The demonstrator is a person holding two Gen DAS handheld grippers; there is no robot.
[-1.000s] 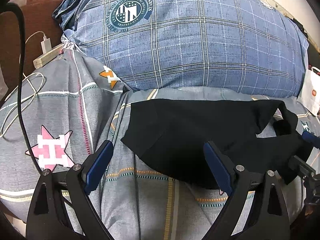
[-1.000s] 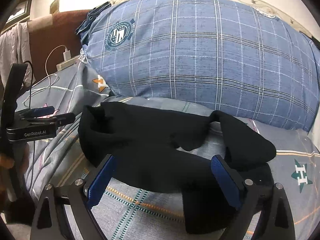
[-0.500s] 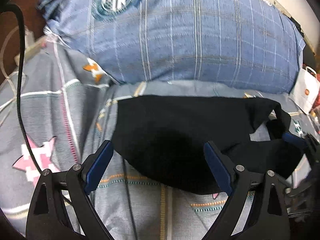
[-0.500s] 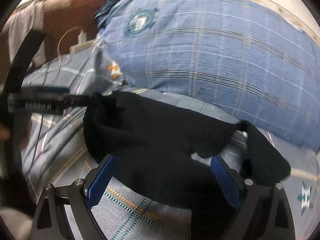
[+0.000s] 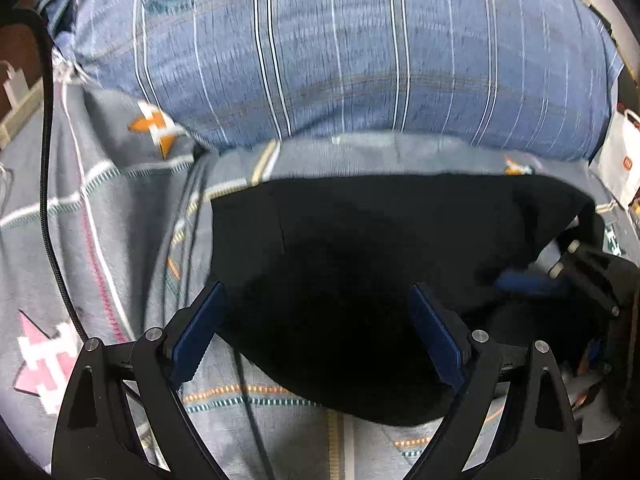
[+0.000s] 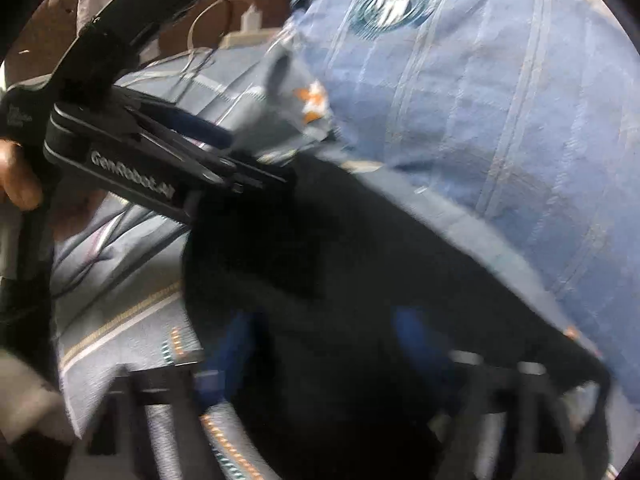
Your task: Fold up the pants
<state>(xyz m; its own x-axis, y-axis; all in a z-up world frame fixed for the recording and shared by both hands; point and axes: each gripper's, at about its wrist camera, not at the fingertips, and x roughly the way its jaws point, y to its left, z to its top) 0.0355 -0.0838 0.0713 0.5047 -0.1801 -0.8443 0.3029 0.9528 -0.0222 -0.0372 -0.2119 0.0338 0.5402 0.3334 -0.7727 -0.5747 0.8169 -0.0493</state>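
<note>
The black pants point(image 5: 360, 264) lie bunched on the grey patterned bedspread in front of a big blue plaid pillow. My left gripper point(image 5: 316, 332) is open, its blue pads straddling the near edge of the pants, nothing between them pinched. In the blurred right wrist view the pants point(image 6: 320, 280) fill the middle. My right gripper point(image 6: 324, 344) is open over the cloth, its blue pads wide apart. The left gripper's black body point(image 6: 132, 152) reaches the pants' left corner there. The right gripper shows at the pants' right end in the left wrist view point(image 5: 560, 276).
The blue plaid pillow point(image 5: 340, 52) rises just behind the pants. A black cable point(image 5: 48, 184) runs down the left side of the bedspread point(image 5: 120, 220). A white paper bag point(image 5: 620, 160) stands at the right edge. A charger and white cords point(image 6: 244, 24) lie far left.
Both grippers have moved forward and down onto the pants, and the right one has swung left and tilted. The views are now motion-blurred. Both stayed open.
</note>
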